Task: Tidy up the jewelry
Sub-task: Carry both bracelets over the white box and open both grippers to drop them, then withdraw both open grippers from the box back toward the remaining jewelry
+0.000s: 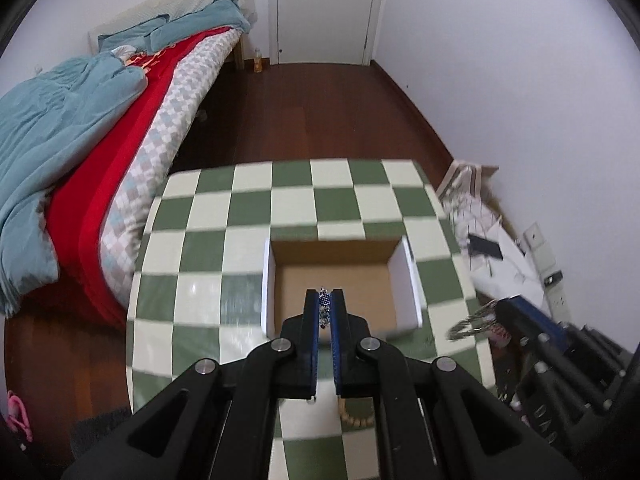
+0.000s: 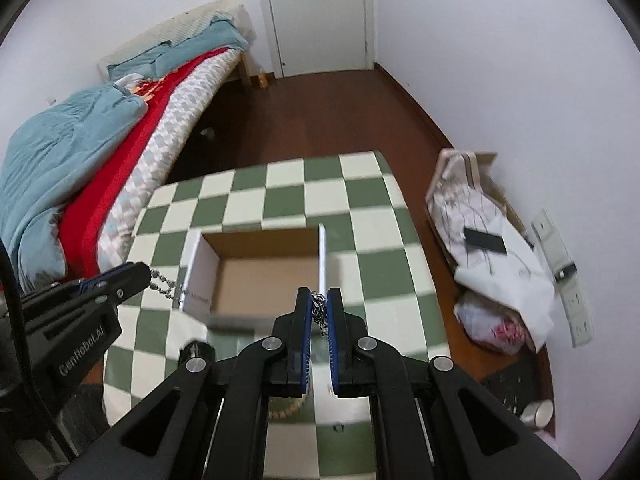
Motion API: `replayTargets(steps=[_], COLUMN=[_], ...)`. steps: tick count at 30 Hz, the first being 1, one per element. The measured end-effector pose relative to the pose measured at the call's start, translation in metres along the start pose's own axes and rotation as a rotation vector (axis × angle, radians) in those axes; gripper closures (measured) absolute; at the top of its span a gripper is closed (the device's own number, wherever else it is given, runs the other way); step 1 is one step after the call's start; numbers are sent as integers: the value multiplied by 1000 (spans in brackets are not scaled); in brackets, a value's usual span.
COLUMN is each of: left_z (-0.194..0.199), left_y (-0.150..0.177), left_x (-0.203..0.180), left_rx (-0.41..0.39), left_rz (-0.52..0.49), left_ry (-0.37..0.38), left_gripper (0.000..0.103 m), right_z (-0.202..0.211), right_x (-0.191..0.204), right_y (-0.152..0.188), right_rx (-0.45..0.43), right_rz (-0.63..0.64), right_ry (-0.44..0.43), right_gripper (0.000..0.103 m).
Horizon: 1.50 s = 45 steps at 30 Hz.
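The left gripper (image 1: 325,300) has its two black fingers, lined with blue ribbed pads, pressed nearly together on a beaded chain (image 1: 324,312) of small dark and silvery links. In the left wrist view the chain sits at the fingertips, at 6 o'clock of the open cardboard box (image 1: 336,280) and above its brown floor. In the right wrist view the same chain (image 2: 162,282) dangles from those fingertips at 9 o'clock of the box (image 2: 256,276), just beside its white left wall.

The right gripper (image 2: 319,300) is likewise closed tight, pinching a silvery link chain (image 2: 320,314) that hangs in a short tangle between the blue pads, near the box's front right corner. In the left wrist view this gripper (image 1: 496,308) enters from 3 o'clock, with the shiny chain (image 1: 472,322) trailing from its tip, blurred.

The box is square, with plain brown cardboard inside and smooth white outer walls. It stands on a table (image 1: 248,208) covered in a glossy green and cream checked cloth. A loop of round wooden beads (image 1: 354,418) lies on the cloth at 6 o'clock, partly hidden beneath the left gripper.

At 9 o'clock stands a bed (image 1: 80,152) with a rumpled teal quilt, a red blanket and a diamond-patterned sheet. The floor (image 1: 320,112) is dark reddish wood. A white door (image 1: 324,8) stands at 12 o'clock.
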<state>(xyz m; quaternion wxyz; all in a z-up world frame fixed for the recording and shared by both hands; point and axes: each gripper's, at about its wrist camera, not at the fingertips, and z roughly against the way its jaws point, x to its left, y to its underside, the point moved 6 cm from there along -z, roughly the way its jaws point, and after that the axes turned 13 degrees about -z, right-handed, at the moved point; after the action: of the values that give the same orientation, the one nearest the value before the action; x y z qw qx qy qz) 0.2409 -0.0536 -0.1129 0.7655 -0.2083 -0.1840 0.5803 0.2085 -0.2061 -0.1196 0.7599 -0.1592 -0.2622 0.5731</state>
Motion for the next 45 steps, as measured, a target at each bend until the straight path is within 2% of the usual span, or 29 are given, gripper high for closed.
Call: replayTargets(steps=[3, 7, 15, 21, 25, 26, 27, 28, 29, 30, 31, 36, 37, 38, 45], left_z=[-10, -41, -109, -132, -139, -140, -139, -136, -134, -132, -129, -122, -121, -119, -106], left_y=[-18, -29, -27, -28, -26, -27, -27, -27, -26, -25, -23, -9, -6, -2, 17], left_x=[11, 26, 42, 44, 45, 47, 48, 50, 53, 57, 61, 74, 74, 75, 75], left_rx=[-5, 39, 166, 211, 257, 261, 258, 246, 238, 233, 225, 216, 211, 211, 197], left_rz=[5, 28, 107, 141, 122, 94, 68, 45, 40, 40, 41, 42, 41, 38, 36], left_ry=[-13, 10, 89, 149, 120, 82, 40, -7, -30, -54, -86, -146, -154, -159, -175], left_gripper=[100, 100, 100, 100, 95, 93, 83, 63, 47, 13, 1, 1, 0, 0, 0], right_z=[-15, -46, -123, -158, -178, -180, -182, -182, -181, -179, -177, -170, -170, -170, -157], right_x=[13, 27, 30, 29, 28, 27, 26, 25, 25, 24, 22, 18, 16, 16, 14], right_y=[-18, -33, -44, -43, -34, -31, -28, -25, -22, -20, -17, -7, -4, -3, 9], right_rx=[6, 43, 172, 253, 329, 349, 357, 364, 364, 364, 363, 357, 356, 355, 341], right_rz=[10, 17, 8, 16, 47, 40, 54, 68, 73, 82, 92, 101, 101, 98, 66], right_ry=[-13, -26, -28, -39, 4, 12, 32, 57, 61, 79, 103, 165, 182, 182, 153], right_gripper=[95, 95, 95, 95, 94, 93, 88, 68, 37, 22, 12, 12, 8, 5, 5])
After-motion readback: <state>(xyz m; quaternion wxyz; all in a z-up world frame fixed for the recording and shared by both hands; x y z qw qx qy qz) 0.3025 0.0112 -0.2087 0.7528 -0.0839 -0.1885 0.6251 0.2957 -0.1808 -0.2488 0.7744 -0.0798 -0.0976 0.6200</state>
